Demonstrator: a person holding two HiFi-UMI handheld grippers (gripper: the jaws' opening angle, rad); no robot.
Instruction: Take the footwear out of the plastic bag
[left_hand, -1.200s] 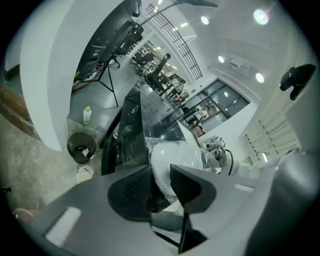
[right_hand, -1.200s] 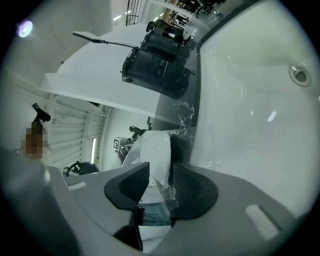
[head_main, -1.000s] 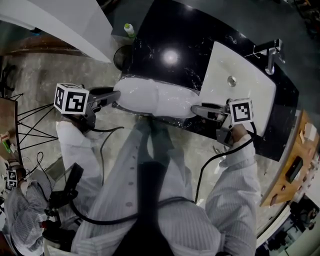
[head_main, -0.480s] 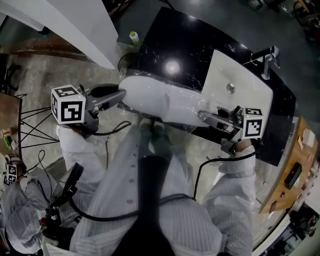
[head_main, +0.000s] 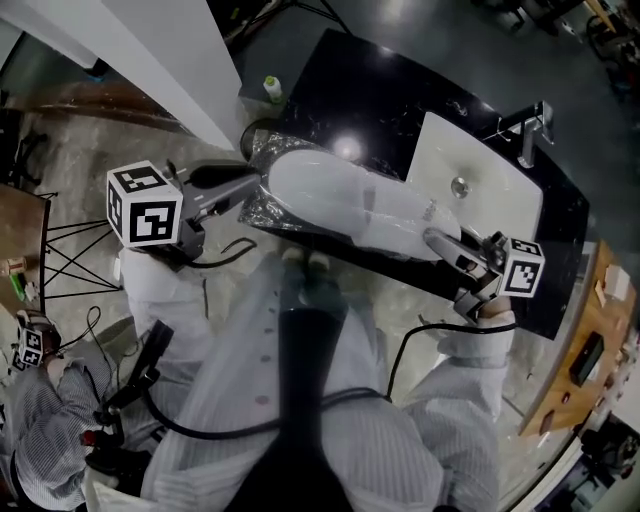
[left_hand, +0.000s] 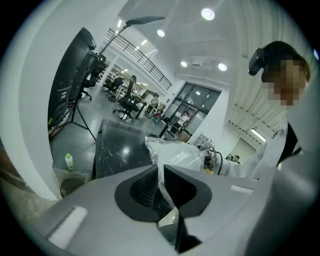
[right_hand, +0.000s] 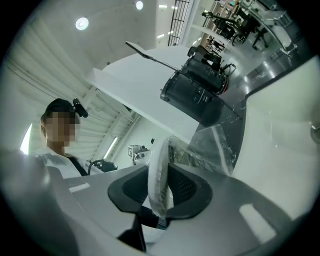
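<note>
The clear plastic bag (head_main: 262, 207), with the white footwear (head_main: 350, 200) inside, is held between 2 grippers over the black counter (head_main: 370, 90) beside the sink (head_main: 500, 190). The left gripper (head_main: 250, 187) is closing on the bag's film. The right gripper (head_main: 437, 240) is closing on the footwear's edge through the plastic.

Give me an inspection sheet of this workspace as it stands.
surface: black marbled counter with a white sink and faucet.
job's things: white footwear, inside the clear plastic bag, spanning both grippers over the counter's near edge.
clutter: green-capped bottle beside the counter's left end.
grippers: left gripper closing, bag film between its jaws; right gripper closing, the bagged footwear's edge between its jaws.
cables: black cables run from each gripper toward the person.
surroundings: pale stone-patterned floor, tripod legs at left.
</note>
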